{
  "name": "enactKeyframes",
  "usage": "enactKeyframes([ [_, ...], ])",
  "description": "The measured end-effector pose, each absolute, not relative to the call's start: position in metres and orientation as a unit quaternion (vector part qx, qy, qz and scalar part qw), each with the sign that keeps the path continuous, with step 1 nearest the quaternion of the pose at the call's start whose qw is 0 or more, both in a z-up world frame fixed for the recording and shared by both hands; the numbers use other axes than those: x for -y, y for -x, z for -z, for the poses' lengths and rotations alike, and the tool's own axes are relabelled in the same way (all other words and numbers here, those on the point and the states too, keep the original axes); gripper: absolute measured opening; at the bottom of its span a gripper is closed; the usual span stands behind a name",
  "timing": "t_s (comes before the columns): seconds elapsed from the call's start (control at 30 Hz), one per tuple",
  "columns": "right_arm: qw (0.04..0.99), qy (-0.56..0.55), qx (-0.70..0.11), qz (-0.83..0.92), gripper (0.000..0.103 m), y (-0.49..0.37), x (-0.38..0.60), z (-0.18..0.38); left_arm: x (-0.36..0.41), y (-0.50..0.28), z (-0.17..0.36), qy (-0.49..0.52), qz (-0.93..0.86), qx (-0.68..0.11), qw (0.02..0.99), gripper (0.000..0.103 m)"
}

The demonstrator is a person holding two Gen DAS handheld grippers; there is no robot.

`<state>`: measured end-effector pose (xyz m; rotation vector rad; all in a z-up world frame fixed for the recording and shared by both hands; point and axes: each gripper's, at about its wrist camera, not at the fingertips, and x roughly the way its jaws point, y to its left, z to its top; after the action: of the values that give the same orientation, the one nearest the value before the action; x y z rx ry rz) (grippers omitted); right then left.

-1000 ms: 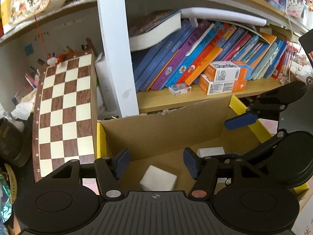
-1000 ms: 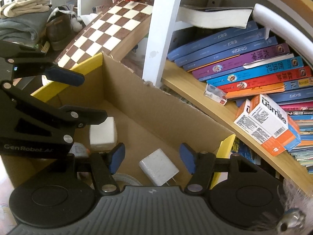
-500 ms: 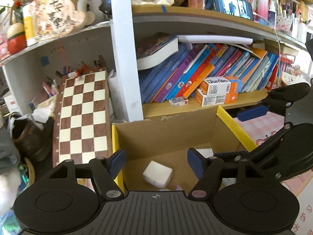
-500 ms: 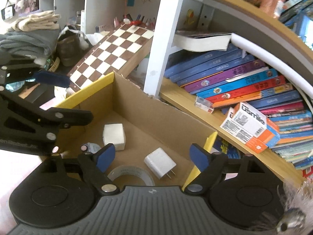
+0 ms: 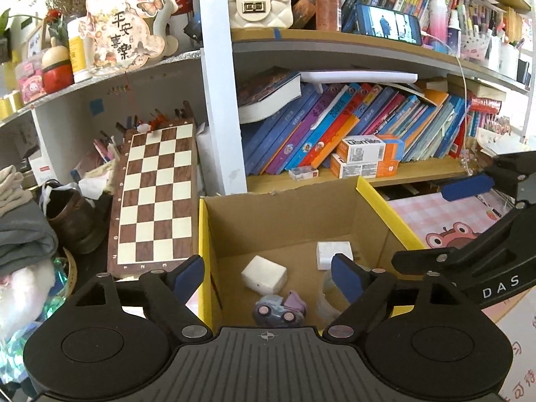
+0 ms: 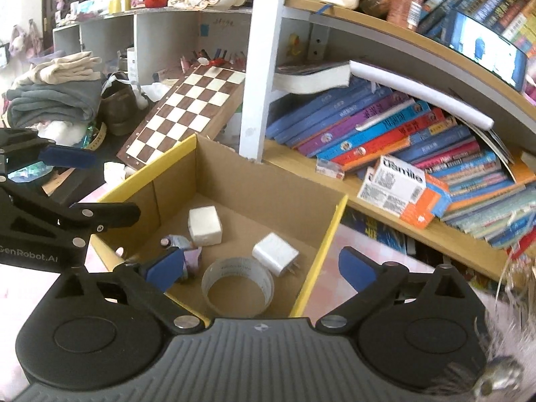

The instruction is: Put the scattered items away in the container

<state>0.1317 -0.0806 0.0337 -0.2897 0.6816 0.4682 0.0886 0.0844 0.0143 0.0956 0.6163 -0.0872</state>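
Four small items already lie on the floor of the cardboard box (image 6: 268, 181), and both tools hang above it with nothing between their fingers. Going left to right in the right wrist view: the left tool (image 6: 67, 181) juts in from the left edge, jaws spread; below it sits a little purple toy car (image 6: 182, 249), partly behind a blue pad; just beyond that a white cube (image 6: 204, 226); then a ring of clear tape (image 6: 238, 286) lying flat nearest the camera; then a white charger (image 6: 276, 254), its prongs pointing to the right and toward the yellow-edged wall. The right tool (image 6: 263, 269) is spread wide, straddling the tape and charger from above.

From the left wrist view, the left tool (image 5: 268, 276) is likewise parted, the car and cube lying straight ahead and below.

No loose item shows on the pink desk (image 5: 435, 214), so the gathering looks finished, or any leftover lies out of frame.
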Motion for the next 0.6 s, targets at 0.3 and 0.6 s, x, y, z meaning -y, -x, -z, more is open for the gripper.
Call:
enactKeyframes([
  [0.3, 0.917, 0.113, -0.333, -0.189, 0.103, -0.102, 0.104, -0.028, -0.072, -0.063, -0.012, -0.035, 0.037, -0.304, 0.951, 0.087],
  [0.6, 0.927, 0.093, -0.332, -0.146, 0.103, -0.08, 0.124, -0.021, -0.057, -0.045, -0.004, -0.037, 0.031, -0.312, 0.949, 0.088],
])
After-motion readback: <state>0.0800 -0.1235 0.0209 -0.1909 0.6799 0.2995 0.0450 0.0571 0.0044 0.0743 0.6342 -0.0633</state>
